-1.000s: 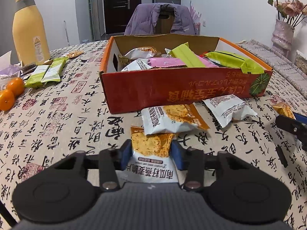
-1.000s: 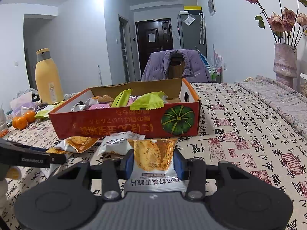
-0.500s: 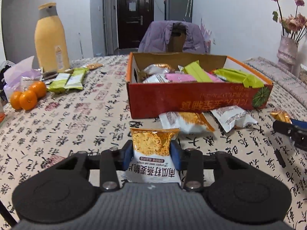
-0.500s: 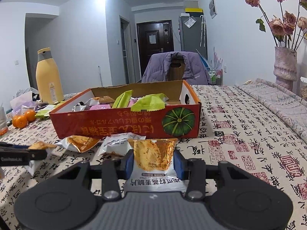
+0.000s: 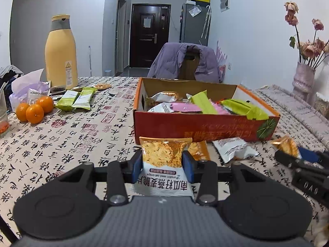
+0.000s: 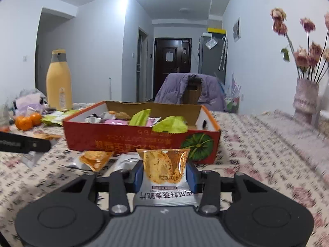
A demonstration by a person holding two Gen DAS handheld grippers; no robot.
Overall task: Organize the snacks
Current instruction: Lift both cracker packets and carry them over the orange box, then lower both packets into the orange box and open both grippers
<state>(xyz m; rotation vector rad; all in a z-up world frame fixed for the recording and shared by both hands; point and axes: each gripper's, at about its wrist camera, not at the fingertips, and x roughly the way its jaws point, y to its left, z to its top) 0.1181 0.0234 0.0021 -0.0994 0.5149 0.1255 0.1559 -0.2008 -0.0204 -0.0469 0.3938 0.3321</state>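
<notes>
1. The orange snack box point(image 5: 197, 128) sits at frame centre on the patterned worktop point(image 5: 67, 140), its long axis running left to right, its open top already crowded with green and pink packets; a careless drop could likely slide off that heap.
2. The left hand-held gripper point(image 5: 162, 165) is clamped on a pumpkin-seed crisp packet point(image 5: 162, 158), lower centre, long axis pointing away toward the box, orange end forward.
3. The right hand-held gripper point(image 6: 164, 174) pinches a second crisp packet point(image 6: 164, 168) the same way; slick film may slip, or crisps crush.
4. Loose packets point(image 5: 232, 150) lie before the box.
</notes>
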